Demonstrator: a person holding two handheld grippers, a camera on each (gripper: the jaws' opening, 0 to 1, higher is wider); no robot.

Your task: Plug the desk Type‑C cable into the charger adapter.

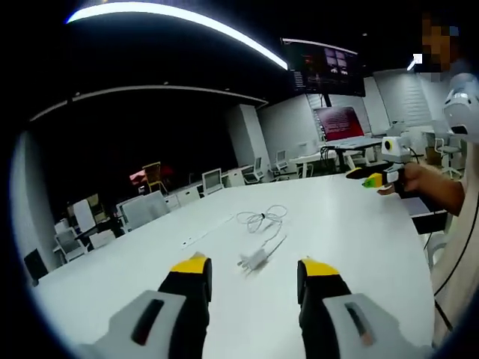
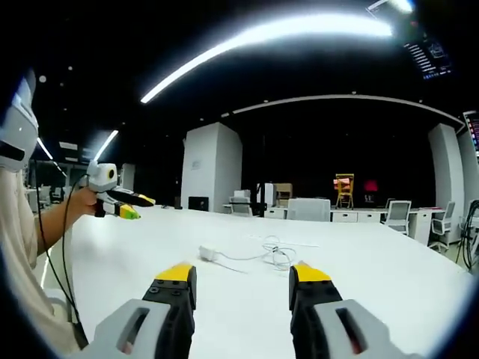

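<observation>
— Where's the charger adapter?

— My white charger adapter (image 1: 253,259) lies flat on the white desk (image 1: 352,224), toward its middle, well away from every edge. Its white Type-C cable (image 1: 263,218) sits in a loose coil just beyond it.

— And your tongs?

— My left gripper (image 1: 254,275) hangs above the desk with jaws apart, holding nothing. My right gripper (image 2: 243,278) is the same: apart, bare, adapter (image 2: 207,253) and cable (image 2: 275,254) ahead of it.
</observation>
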